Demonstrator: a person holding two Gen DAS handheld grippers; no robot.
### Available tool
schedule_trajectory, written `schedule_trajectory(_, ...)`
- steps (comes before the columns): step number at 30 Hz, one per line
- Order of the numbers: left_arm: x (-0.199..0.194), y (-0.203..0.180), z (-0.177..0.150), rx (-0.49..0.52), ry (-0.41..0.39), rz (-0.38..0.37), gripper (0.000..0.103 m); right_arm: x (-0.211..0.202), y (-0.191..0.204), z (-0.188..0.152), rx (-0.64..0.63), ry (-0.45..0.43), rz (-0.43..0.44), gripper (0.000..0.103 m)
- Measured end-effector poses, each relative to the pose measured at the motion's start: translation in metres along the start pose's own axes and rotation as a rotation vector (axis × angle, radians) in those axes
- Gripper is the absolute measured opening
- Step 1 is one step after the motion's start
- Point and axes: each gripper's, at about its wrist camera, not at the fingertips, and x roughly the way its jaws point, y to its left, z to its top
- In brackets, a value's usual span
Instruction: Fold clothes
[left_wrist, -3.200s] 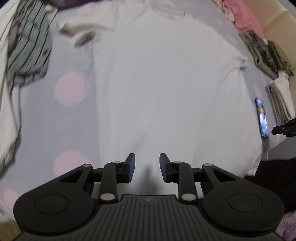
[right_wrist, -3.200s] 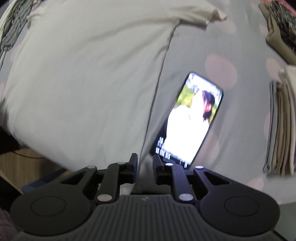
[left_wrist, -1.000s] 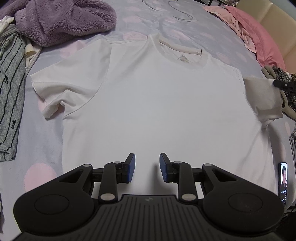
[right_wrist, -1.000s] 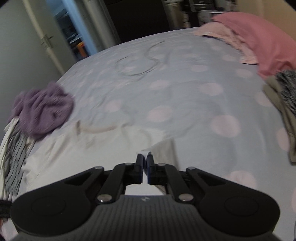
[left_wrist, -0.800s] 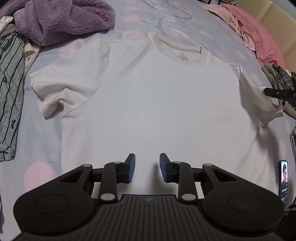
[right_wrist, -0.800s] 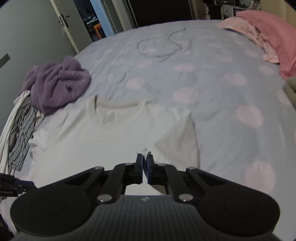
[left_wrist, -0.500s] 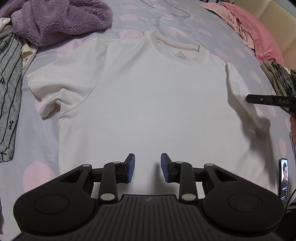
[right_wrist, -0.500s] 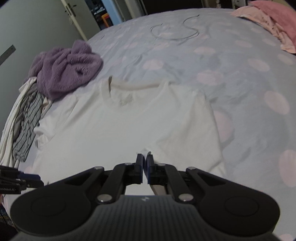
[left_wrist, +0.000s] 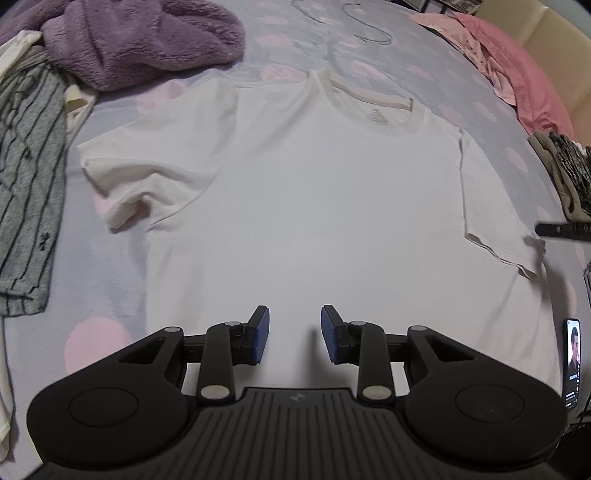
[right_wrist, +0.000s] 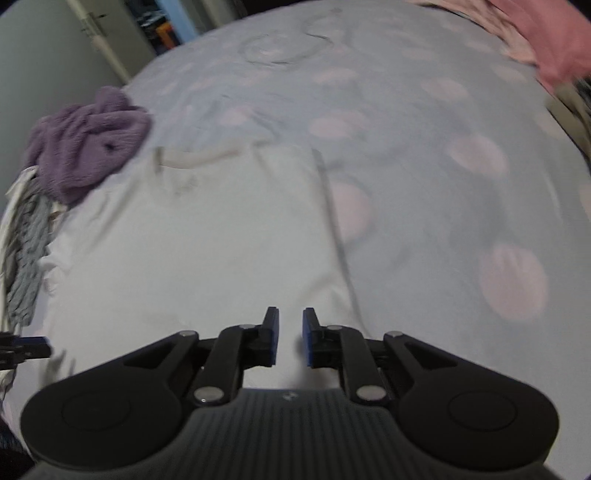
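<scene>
A white T-shirt (left_wrist: 314, 206) lies flat on the bed, collar (left_wrist: 369, 98) at the far end. Its right sleeve (left_wrist: 491, 206) is folded in over the body; its left sleeve (left_wrist: 147, 166) sticks out, rumpled. My left gripper (left_wrist: 294, 334) is open and empty, hovering over the shirt's lower middle. My right gripper (right_wrist: 290, 339) is open and empty over the shirt's right part (right_wrist: 207, 251); its tip also shows at the right edge of the left wrist view (left_wrist: 561, 230).
A purple fleece (left_wrist: 140, 40) and a grey striped garment (left_wrist: 26, 177) lie to the left. Pink clothes (left_wrist: 513, 62) and folded dark garments (left_wrist: 565, 173) lie to the right. A lit phone (left_wrist: 572, 373) lies by the shirt's lower right. A cable (left_wrist: 365, 22) lies beyond the collar.
My right gripper carried the right sleeve inward over the shirt's body, then opened and let it go. The sleeve now lies folded flat. My left gripper stayed open in place.
</scene>
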Motion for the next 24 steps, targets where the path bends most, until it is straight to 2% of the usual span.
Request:
schedule_trajectory(2,-0.002,0.007,-0.002,-0.014,-0.002,0.013,0.029,0.006,-0.01,-0.008,0.044,0.023,-0.017,0.011)
schedule_trajectory(4,-0.003,0.011,-0.003,-0.02,-0.004,0.025,0.029,0.019,-0.016,-0.017,0.079,0.083,-0.042,0.01)
schedule_trajectory(6,-0.007,0.015,-0.004,-0.026,-0.016,0.033,0.029,0.026,-0.019,-0.024,0.094,0.098,-0.068,0.004)
schedule_trajectory(10,-0.02,0.023,-0.004,-0.046,-0.053,0.035,0.029,0.008,-0.018,-0.017,0.114,0.053,-0.059,0.011)
schedule_trajectory(14,-0.026,0.032,-0.004,-0.062,-0.075,0.047,0.029,-0.011,-0.02,-0.008,0.132,-0.029,-0.083,0.012)
schedule_trajectory(19,-0.037,0.053,-0.006,-0.103,-0.118,0.088,0.029,0.015,-0.028,-0.022,0.142,0.041,-0.122,0.01)
schedule_trajectory(24,-0.054,0.09,-0.006,-0.194,-0.173,0.125,0.032,0.001,-0.011,-0.022,0.079,0.031,-0.142,0.01)
